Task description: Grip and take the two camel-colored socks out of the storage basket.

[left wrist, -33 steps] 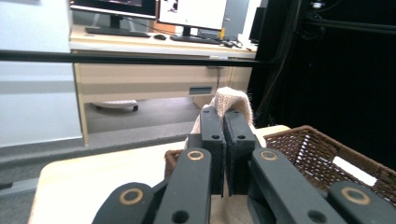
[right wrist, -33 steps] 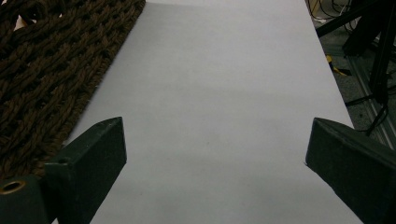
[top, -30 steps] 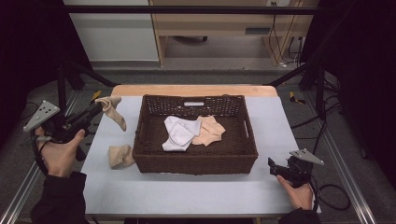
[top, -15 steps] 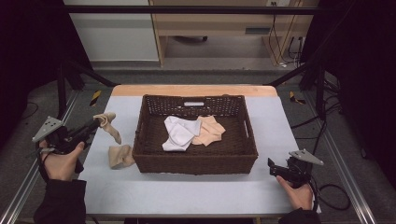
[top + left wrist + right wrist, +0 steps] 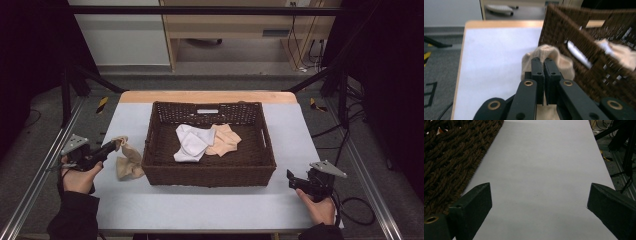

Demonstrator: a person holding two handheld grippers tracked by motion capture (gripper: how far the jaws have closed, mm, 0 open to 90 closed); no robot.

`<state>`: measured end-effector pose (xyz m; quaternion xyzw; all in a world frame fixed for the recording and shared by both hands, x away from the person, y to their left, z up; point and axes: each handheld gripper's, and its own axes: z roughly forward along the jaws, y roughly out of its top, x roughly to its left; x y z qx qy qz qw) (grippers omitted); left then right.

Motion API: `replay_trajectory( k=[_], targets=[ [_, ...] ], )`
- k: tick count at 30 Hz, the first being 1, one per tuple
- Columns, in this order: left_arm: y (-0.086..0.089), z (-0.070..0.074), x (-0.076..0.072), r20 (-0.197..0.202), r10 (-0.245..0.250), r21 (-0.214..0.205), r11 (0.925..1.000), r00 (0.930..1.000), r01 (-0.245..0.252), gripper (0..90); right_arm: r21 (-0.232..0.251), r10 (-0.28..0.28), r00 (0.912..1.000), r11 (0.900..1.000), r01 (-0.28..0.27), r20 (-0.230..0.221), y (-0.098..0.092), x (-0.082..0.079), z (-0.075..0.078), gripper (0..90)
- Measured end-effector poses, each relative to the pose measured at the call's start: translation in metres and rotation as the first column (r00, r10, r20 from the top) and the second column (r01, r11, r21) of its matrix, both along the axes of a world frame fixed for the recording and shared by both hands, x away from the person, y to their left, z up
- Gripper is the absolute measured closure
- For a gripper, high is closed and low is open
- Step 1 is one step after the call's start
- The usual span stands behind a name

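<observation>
My left gripper (image 5: 113,146) is shut on the top end of a beige knit sock (image 5: 123,145), low over the table just left of the brown wicker basket (image 5: 210,173). In the left gripper view the jaws stand together with the sock (image 5: 554,56) pinched at their tips (image 5: 544,62). The sock hangs down onto a second beige sock (image 5: 130,169) lying on the table; I cannot tell where one ends. My right gripper (image 5: 292,178) rests at the table's front right, open (image 5: 539,195), with bare table between its jaws.
Inside the basket lie a white cloth (image 5: 192,143) and a peach cloth (image 5: 225,140). The basket's woven wall (image 5: 446,162) stands close on the right gripper's left. Metal rails (image 5: 45,170) run along both sides of the table (image 5: 210,207).
My left gripper has come down with the beige sock, from above the table's far left to just over the other sock beside the basket. The right gripper has stayed put.
</observation>
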<state>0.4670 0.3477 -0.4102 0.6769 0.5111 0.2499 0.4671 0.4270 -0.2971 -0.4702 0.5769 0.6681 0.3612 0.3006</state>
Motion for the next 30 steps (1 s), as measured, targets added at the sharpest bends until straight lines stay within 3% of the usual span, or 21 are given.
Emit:
replay_trajectory(
  k=[8,11,13,19,24,30],
  targets=[
    [-0.011,-0.023,0.008,-0.082,-0.016,0.078,0.9967,0.9965,0.023,87.0,0.001,0.000,1.0000,1.0000,0.000,-0.002,0.000,0.000,-0.001,6.0],
    [-0.013,-0.030,0.009,-0.107,-0.023,0.090,0.9954,0.9940,0.032,84.2,0.002,0.001,1.0000,1.0000,-0.001,-0.004,0.001,0.000,0.000,6.0],
    [-0.012,-0.032,0.008,-0.116,-0.022,0.079,0.9964,0.9930,0.031,77.4,0.001,0.001,1.0000,1.0000,-0.001,-0.005,0.000,0.000,-0.001,5.9],
    [-0.007,-0.029,-0.007,-0.052,-0.009,0.047,0.9988,0.9986,0.012,49.5,0.004,-0.001,1.0000,1.0000,0.001,-0.007,0.000,-0.001,0.000,5.9],
    [-0.003,-0.030,-0.022,-0.035,-0.008,0.065,0.9978,0.9994,0.010,39.8,0.013,-0.003,1.0000,0.9999,0.003,-0.004,0.000,-0.002,0.000,5.9],
    [0.004,-0.039,-0.041,-0.053,0.021,0.064,0.9978,0.9984,-0.018,32.1,0.027,-0.006,1.0000,0.9996,0.006,0.006,0.000,-0.004,0.001,5.8]
  ],
)
